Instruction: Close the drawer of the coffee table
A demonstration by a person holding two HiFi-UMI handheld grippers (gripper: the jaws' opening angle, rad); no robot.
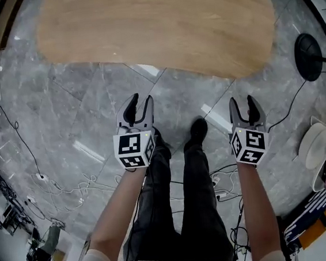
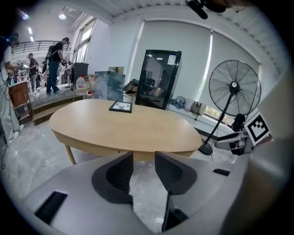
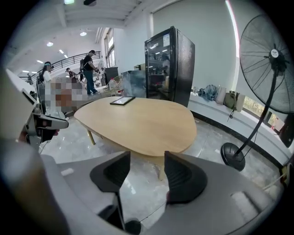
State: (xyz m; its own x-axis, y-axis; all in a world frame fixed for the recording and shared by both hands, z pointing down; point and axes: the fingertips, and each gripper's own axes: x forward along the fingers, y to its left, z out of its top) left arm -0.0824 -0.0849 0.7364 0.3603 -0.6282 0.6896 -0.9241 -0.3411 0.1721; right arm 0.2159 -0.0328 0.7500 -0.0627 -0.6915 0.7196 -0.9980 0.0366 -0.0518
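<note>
The coffee table (image 1: 158,29) is a light wooden oval top on the grey marble floor ahead of me; it also shows in the left gripper view as the table (image 2: 124,126) and in the right gripper view as the table (image 3: 138,124). No drawer front is visible in any view. My left gripper (image 1: 141,101) hangs over the floor short of the table's near edge, jaws apart and empty. My right gripper (image 1: 243,101) is level with it to the right, also open and empty. A dark flat frame (image 2: 121,106) lies on the far side of the tabletop.
A standing fan (image 2: 234,87) has its round base (image 1: 307,57) on the floor right of the table. A black glass-door cabinet (image 3: 169,64) stands behind it. Cables (image 1: 58,184) trail across the floor at left. The person's legs (image 1: 182,200) are between the grippers.
</note>
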